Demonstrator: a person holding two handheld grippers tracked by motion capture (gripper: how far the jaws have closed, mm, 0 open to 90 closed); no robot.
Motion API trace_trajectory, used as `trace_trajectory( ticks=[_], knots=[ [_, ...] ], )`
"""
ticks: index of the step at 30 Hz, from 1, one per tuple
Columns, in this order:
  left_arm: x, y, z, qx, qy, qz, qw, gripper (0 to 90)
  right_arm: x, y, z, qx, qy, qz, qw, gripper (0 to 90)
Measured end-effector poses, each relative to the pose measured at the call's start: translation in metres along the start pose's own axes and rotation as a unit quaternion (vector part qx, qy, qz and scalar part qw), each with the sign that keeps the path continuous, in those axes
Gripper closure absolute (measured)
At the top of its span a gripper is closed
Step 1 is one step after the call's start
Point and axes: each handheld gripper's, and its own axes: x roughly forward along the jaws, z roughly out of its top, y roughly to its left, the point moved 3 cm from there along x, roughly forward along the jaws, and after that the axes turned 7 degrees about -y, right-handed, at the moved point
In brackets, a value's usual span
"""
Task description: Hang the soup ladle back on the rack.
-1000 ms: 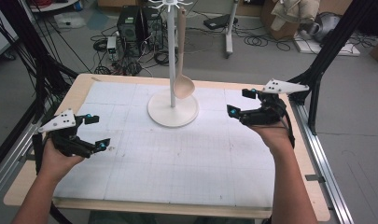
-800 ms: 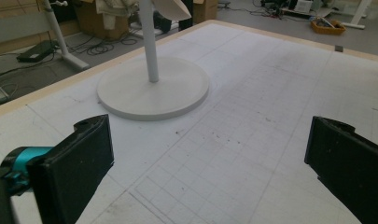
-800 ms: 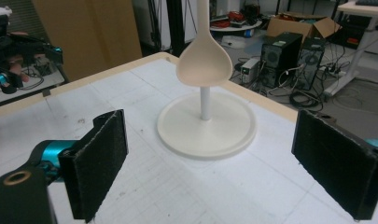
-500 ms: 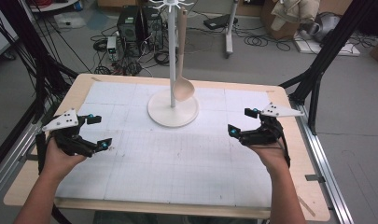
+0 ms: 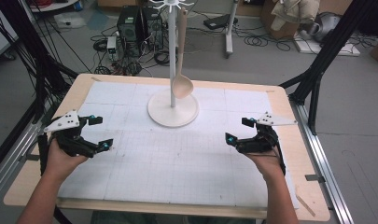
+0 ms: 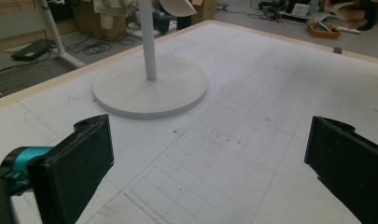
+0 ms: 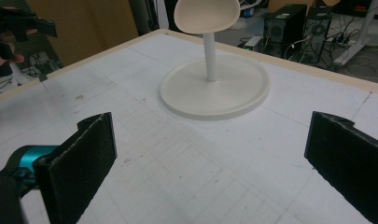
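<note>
Holding our right gripper (image 5: 236, 129) low over the gridded mat (image 5: 177, 158), we have its jaws spread wide with nothing between them; they have just been opening, and only bare mat lies in the gap in the right gripper view. Our left gripper (image 5: 99, 132) is likewise spread apart and empty, its two black pads (image 6: 79, 163) framing the mat in the left gripper view. We take the white stand (image 5: 172, 106) as our landmark: its round base sits on the mat toward the far edge of the table (image 5: 46, 186), with a slim upright pole rising from the middle. The right gripper is to the right of that base and nearer to us, well apart from it; the left gripper is to its left and nearer to us, about as far off. The wooden spoon (image 5: 182, 70) hangs from the top of the stand, bowl downward, just beside the pole and above the base without touching it.
</note>
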Motion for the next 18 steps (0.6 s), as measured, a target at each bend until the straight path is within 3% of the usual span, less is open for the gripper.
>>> trace_trajectory(
  ticks=[18],
  knots=[
    [0.0027, -0.0029, -0.0013, 0.000, 0.001, -0.004, 1.0000, 1.7, -0.0007, 0.0001, -0.0023, 0.008, 0.006, -0.008, 0.9999, 1.4]
  ],
)
